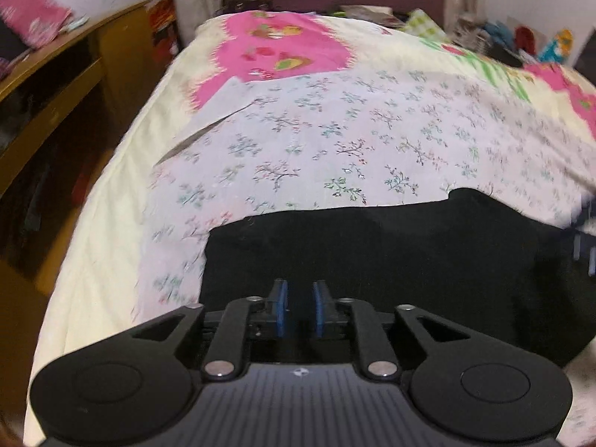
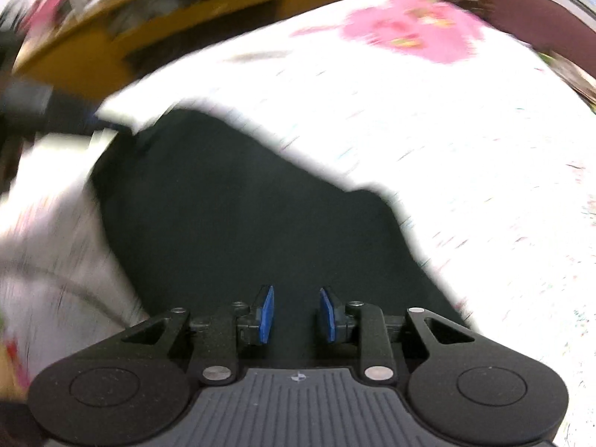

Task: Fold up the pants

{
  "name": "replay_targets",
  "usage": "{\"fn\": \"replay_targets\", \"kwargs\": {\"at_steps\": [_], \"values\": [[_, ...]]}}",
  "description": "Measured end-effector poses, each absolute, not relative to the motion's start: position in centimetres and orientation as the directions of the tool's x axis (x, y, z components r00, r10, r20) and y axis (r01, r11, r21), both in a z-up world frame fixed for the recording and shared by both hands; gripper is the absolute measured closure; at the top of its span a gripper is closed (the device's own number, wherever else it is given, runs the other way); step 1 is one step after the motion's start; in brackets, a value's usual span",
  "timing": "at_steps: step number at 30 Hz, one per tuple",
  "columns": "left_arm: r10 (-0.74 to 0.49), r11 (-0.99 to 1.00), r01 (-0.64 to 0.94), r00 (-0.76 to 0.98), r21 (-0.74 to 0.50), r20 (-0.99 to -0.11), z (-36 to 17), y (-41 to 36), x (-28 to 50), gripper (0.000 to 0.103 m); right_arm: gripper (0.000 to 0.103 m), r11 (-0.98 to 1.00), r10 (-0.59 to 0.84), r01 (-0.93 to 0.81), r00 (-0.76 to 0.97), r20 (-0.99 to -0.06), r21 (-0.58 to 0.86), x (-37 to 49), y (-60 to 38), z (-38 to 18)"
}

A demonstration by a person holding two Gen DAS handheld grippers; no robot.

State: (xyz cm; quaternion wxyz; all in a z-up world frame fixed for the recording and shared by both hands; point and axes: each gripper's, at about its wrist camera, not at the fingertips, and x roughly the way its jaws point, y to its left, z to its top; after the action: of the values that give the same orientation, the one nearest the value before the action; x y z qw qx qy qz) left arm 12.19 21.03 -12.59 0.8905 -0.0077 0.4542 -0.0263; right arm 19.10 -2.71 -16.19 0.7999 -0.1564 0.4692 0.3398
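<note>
**Pants lie folded on the bed, both grippers empty**

We start at our left gripper (image 1: 300,307): blue pads slightly apart, nothing between them, poised over black cloth. Our right gripper (image 2: 297,313) reads the same, a small gap between the pads and no fabric pinched.

Below both lie the pants (image 1: 372,260), one dark, compact block with fairly straight edges, resting on a floral sheet (image 1: 335,141) spread over the bed (image 1: 93,260). No separate legs show, so we judge at least one fold made. Whether another fold is due we cannot tell; the right view is badly blurred.

Count: two grippers, one pair of pants, one floral sheet, one bed, one wooden shelf unit (image 1: 56,93) beside it. Clutter at the bed's far end, too small to count.
</note>
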Motion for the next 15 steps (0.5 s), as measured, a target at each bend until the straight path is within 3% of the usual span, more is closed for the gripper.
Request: {"fn": "replay_targets", "kwargs": {"at_steps": [1,5,10,15], "values": [[-0.042,0.999,0.052,0.566,-0.015,-0.823,-13.6,20.8,12.6,0.074,0.085,0.735,0.402,-0.672,0.328,-0.855,0.088,20.9,-3.0,-16.2],[0.033,0.998,0.037,0.402,0.052,-0.915,-18.6,21.1,11.6,0.076,0.08,0.733,0.429,-0.664,0.278,-0.86,0.151,26.4,-3.6,-17.8],[0.048,0.998,0.03,0.339,0.062,-0.94,-19.5,20.5,8.7,0.08,0.078,0.704,0.496,-0.634,0.115,-0.861,0.32,29.9,-2.7,-22.1],[0.046,0.999,-0.004,0.305,0.047,-0.951,-20.2,20.6,9.4,0.081,0.073,0.589,0.538,-0.668,-0.097,-0.838,0.455,29.9,-2.1,-22.5]]}}
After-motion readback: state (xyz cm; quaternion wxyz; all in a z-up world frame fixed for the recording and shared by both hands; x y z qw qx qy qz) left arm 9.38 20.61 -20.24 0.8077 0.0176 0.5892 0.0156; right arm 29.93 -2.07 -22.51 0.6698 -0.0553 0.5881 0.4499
